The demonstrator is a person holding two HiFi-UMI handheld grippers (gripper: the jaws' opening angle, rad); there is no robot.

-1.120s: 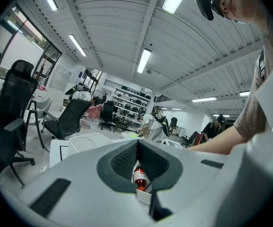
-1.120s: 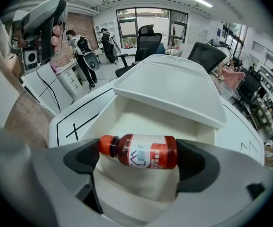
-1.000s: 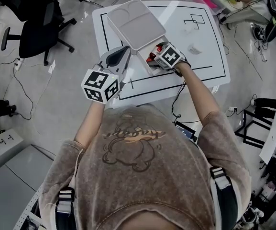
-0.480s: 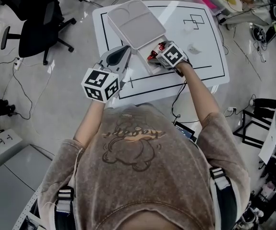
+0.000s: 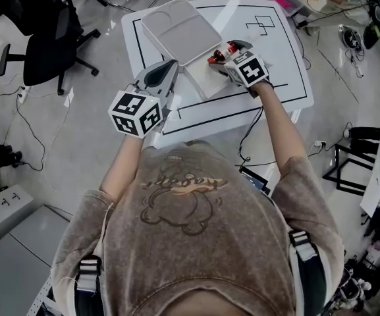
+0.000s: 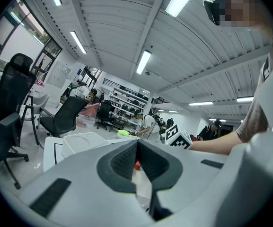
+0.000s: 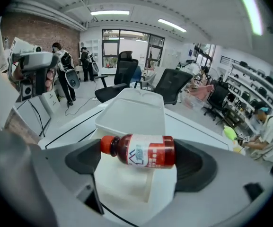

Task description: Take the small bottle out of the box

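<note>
One small bottle (image 7: 141,151) clamped endwise in right hand-held gripper (image 7: 140,161), over box (image 7: 127,186); left hand-held gripper (image 6: 137,148) jaws together, empty.

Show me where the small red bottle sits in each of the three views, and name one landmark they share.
Head view: the small bottle is upper middle, at the tips of the right hand-held gripper.
Left gripper view: only a red speck low at centre, likely its cap.
Right gripper view: centre, held crosswise between the jaws.
Shared landmark: the white box lid.
</note>
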